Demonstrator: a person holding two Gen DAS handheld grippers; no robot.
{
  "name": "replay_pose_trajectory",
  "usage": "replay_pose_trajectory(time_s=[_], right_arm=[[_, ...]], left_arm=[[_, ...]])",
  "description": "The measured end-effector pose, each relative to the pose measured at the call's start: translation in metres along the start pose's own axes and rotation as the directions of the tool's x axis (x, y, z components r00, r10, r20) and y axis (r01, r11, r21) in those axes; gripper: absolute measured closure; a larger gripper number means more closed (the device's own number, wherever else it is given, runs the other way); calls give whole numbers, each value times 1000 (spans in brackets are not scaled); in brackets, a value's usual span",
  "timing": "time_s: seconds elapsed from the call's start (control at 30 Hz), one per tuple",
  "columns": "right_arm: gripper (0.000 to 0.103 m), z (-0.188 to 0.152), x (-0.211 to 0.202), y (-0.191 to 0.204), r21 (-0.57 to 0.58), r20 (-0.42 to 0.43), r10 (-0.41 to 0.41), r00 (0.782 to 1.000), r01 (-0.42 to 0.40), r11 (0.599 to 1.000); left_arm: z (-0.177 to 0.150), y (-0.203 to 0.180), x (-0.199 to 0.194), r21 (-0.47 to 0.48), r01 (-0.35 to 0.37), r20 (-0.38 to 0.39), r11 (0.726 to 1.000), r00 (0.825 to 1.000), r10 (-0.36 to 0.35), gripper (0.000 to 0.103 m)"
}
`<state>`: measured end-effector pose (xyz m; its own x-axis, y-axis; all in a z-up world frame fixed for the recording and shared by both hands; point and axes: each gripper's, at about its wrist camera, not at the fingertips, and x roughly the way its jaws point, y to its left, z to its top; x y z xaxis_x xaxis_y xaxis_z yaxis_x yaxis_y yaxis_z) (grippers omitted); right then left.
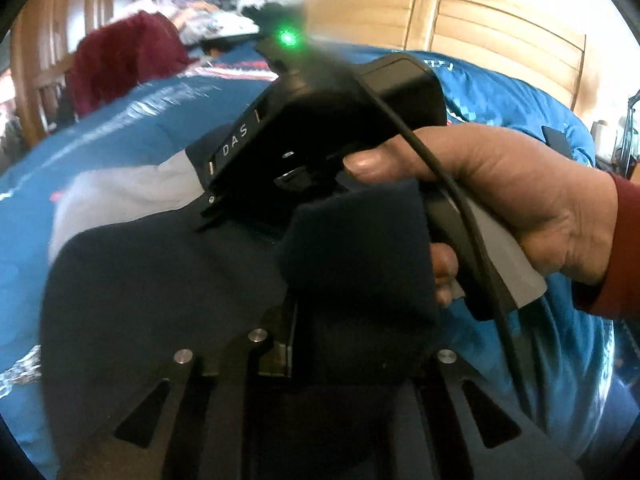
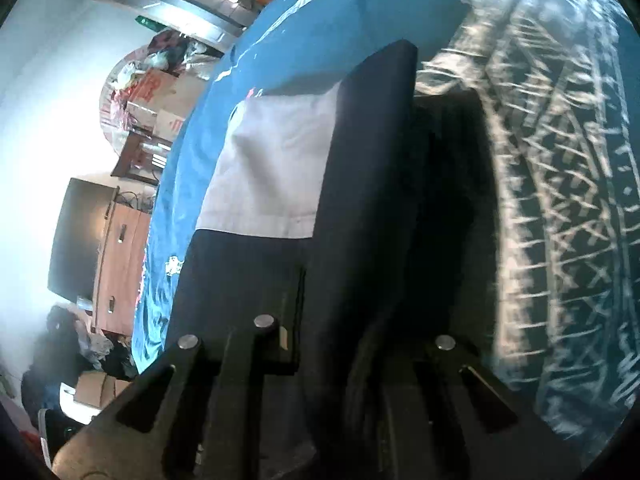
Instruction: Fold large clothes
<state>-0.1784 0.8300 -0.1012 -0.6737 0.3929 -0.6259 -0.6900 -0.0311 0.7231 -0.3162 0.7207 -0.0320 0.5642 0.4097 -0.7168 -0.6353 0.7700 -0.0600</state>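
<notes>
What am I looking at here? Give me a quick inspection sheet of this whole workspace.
Surface: bed with blue patterned bedspread.
Job's things: dark navy garment with a light grey panel, lying on the bedspread.
Clutter: maroon garment and a clothes heap at the far end.
Grippers: left tool and right tool both have navy cloth between their fingers; a hand holds the right tool.
Cables: black cable runs across the hand.
Surroundings: wooden headboard, wooden cabinet.

Right gripper unit (image 1: 340, 120) and the hand (image 1: 500, 200) holding it block straight ahead of the left gripper, just above the dark navy garment (image 1: 160, 280). Blue patterned bedspread (image 1: 120, 120) bare left; maroon clothes heap (image 1: 124, 56) far back.
</notes>
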Motion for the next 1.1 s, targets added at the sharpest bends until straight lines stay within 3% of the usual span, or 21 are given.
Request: replay_pose_trajectory(time_s=[0.2,0.3,0.37,0.43,0.5,0.6,0.7,0.77,0.8,0.83,0.9,1.1], right_arm=[[92,1,10,-27,54,-28,100,995,-98,994],[84,-5,3,-25,71,-44,130,991,-127,989],[79,-16,-8,-22,66,-64,121,991,-116,991],[66,-28,-21,-23,54,-78,116,990,-112,992],[59,-46,-34,-24,52,-86,123,989,-118,992],[53,-74,-47,-19,50,-88,134,987,-130,990],[46,-87,-52,-8,37,-76,141,987,-138,990],[49,-90,-50,-3,12,-62,101,993,-100,995],[65,-91,-47,0,-3,-61,78,995,-78,997],[87,-94,-45,1,-25,-60,47,997,-49,998],[90,-97,-44,-6,-35,-37,-7,999,6,999],[96,-101,-63,-19,-4,65,11,998,-10,1000]], left_arm=[[-6,-5,39,15,-4,-70,1000,998,5,76],[-16,-14,35,20,-10,-69,1000,998,11,69],[-18,-15,16,8,8,-65,1000,998,-8,66],[-26,-10,-17,-18,27,-20,999,999,-28,65],[-37,-3,-57,-50,23,32,998,999,-22,58],[-61,14,-110,-103,-22,86,994,996,31,53],[-86,36,-143,-152,-114,98,982,987,130,52],[-97,51,-153,-187,-159,94,969,979,179,52],[-102,61,-154,-201,-177,84,964,977,197,52],[-107,70,-154,-215,-188,65,958,976,206,52],[-114,79,-152,-230,-199,47,953,975,215,52],[-128,87,-136,-249,-177,22,952,982,189,52]])
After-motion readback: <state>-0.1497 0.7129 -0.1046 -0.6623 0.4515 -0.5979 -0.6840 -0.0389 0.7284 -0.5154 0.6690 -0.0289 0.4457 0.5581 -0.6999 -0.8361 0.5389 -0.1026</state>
